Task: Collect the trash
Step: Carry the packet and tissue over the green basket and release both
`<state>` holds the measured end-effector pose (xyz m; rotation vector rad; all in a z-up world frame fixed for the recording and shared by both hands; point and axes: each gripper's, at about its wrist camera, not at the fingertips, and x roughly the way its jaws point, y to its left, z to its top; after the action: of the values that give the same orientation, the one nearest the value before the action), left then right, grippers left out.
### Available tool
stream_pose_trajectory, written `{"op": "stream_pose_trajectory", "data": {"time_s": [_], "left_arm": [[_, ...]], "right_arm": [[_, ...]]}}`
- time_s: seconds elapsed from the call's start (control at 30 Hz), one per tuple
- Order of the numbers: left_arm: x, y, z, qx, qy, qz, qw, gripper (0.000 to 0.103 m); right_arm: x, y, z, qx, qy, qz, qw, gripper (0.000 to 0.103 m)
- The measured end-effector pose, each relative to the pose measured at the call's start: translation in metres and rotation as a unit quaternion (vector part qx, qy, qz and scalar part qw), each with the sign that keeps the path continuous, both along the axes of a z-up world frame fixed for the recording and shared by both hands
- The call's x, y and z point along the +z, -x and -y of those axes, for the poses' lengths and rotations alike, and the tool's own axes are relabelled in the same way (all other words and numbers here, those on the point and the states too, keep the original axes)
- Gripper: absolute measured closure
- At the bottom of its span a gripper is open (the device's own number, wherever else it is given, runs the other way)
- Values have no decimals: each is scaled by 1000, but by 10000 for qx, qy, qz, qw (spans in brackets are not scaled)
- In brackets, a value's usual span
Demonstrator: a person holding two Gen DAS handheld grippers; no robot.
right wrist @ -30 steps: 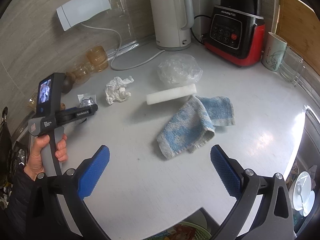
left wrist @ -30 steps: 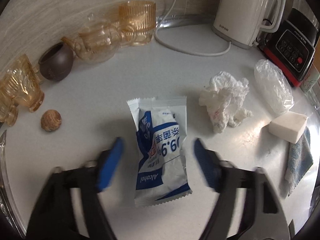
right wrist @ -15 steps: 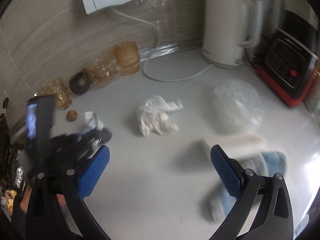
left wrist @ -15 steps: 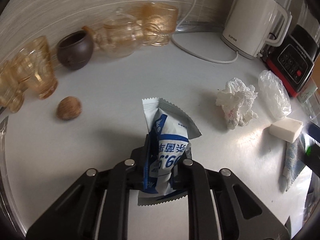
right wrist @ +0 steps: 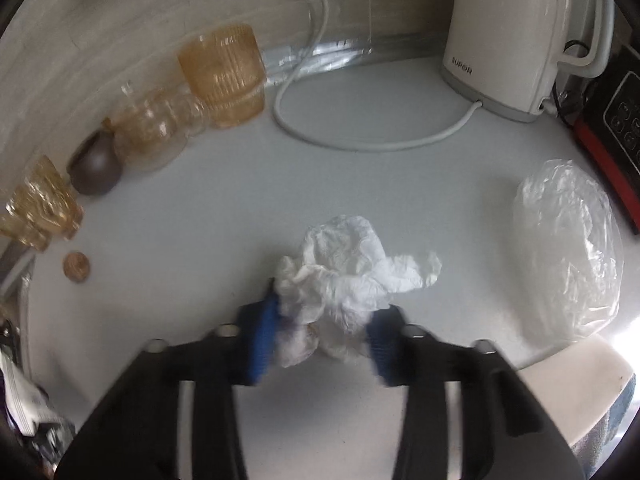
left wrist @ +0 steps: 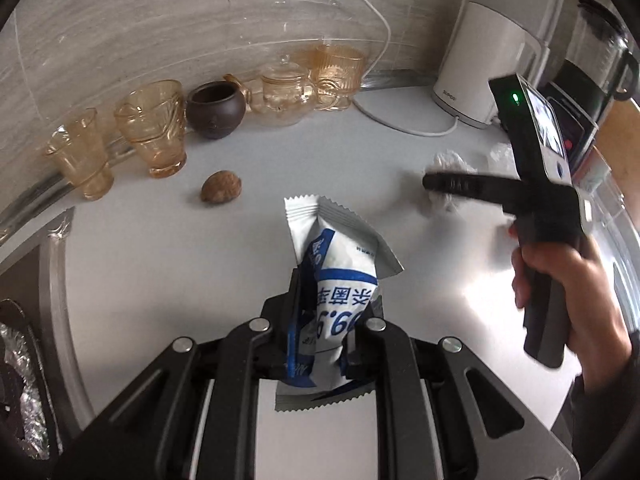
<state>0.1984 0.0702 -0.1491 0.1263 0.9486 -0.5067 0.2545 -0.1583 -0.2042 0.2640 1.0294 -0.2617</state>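
A white and blue wipe packet (left wrist: 340, 264) hangs above the grey counter (left wrist: 160, 260), and my left gripper (left wrist: 328, 320) is shut on its lower half. A crumpled white tissue (right wrist: 352, 276) lies on the counter between the blue pads (right wrist: 260, 336) of my right gripper (right wrist: 320, 332). Its jaws are closing and both pads touch the tissue. In the left wrist view the right gripper (left wrist: 436, 182), held by a hand (left wrist: 560, 280), reaches down onto the tissue (left wrist: 452, 158). A crumpled clear plastic bag (right wrist: 568, 248) lies to the right of the tissue.
Amber glasses (left wrist: 154, 128), a brown pot (left wrist: 216, 110) and a glass teapot (left wrist: 286, 88) line the back wall. A walnut (left wrist: 221, 192) lies in front of them. A white kettle (right wrist: 516, 40) with its cord (right wrist: 360, 144), a red and black appliance (right wrist: 612, 120) and a white block (right wrist: 580, 384) stand right.
My left gripper closed on the packet and lifted it off the counter. My right gripper swung left and down to the tissue, and its jaws came in from wide open around it.
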Motion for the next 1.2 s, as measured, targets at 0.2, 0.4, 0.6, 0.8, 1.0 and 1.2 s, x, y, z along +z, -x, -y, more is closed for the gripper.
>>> {"op": "stream_pose_trajectory", "data": {"time_s": [0.2, 0.4, 0.6, 0.8, 1.0, 1.2], "left_arm": [[12, 31, 2, -157, 59, -78, 9998, 89], [28, 95, 11, -642, 166, -363, 9971, 89], [18, 190, 23, -1366, 147, -684, 9881, 89], [-3, 282, 47, -1882, -33, -907, 9779, 89], [-24, 340, 65, -1898, -219, -1065, 9758, 89], [-27, 378, 68, -1702, -265, -1081, 9791, 89]], "right_arm": [[35, 41, -16, 232, 40, 285, 9993, 75], [70, 144, -33, 254, -95, 484, 9985, 75], [81, 275, -56, 414, -149, 268, 9987, 74], [75, 395, -64, 228, -248, -23, 9994, 74], [73, 475, -64, 84, -355, -45, 9993, 74], [79, 515, -63, 183, -343, 78, 9992, 73]]}}
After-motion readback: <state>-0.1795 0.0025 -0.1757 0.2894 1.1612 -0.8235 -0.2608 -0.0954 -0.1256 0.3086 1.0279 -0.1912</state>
